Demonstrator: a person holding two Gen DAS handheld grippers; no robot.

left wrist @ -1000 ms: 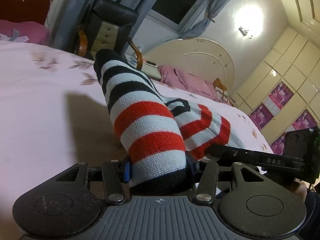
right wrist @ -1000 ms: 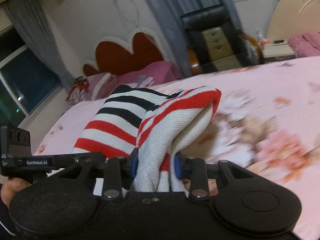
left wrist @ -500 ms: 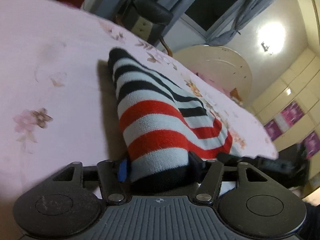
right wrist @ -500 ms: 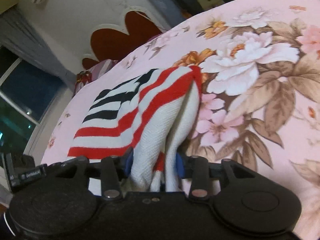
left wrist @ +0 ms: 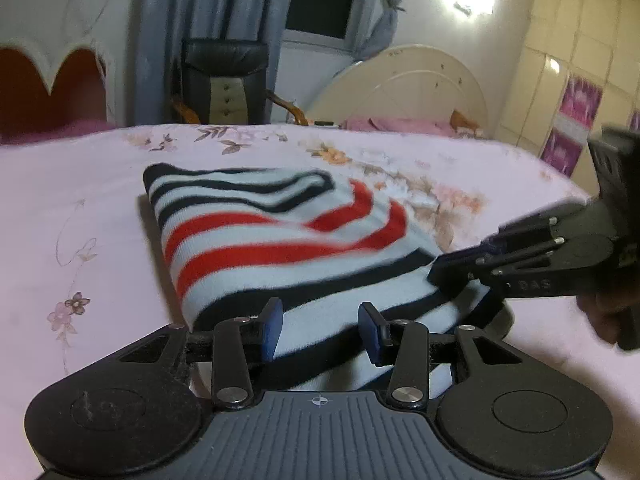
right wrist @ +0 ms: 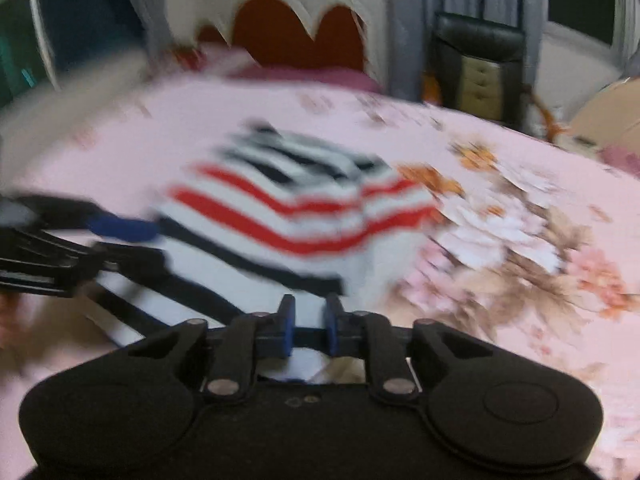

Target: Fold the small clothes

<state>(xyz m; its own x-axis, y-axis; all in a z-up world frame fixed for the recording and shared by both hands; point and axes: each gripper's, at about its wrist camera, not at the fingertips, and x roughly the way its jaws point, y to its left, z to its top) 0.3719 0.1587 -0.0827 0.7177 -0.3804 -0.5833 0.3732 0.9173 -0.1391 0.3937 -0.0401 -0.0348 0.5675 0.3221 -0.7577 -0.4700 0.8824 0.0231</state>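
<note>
Striped knit top, folded over on the bed

The striped garment (left wrist: pixel 280 248) is a small knit piece with white, black and red bands, lying flat on the pink floral bedspread (left wrist: pixel 80 208). It's doubled over into a thick, roughly rectangular bundle, black stripes at the far end, red ones across the middle, black again at the near edge. The right wrist view (right wrist: pixel 288 208) is pretty blurry, same layered fold though.
</note>
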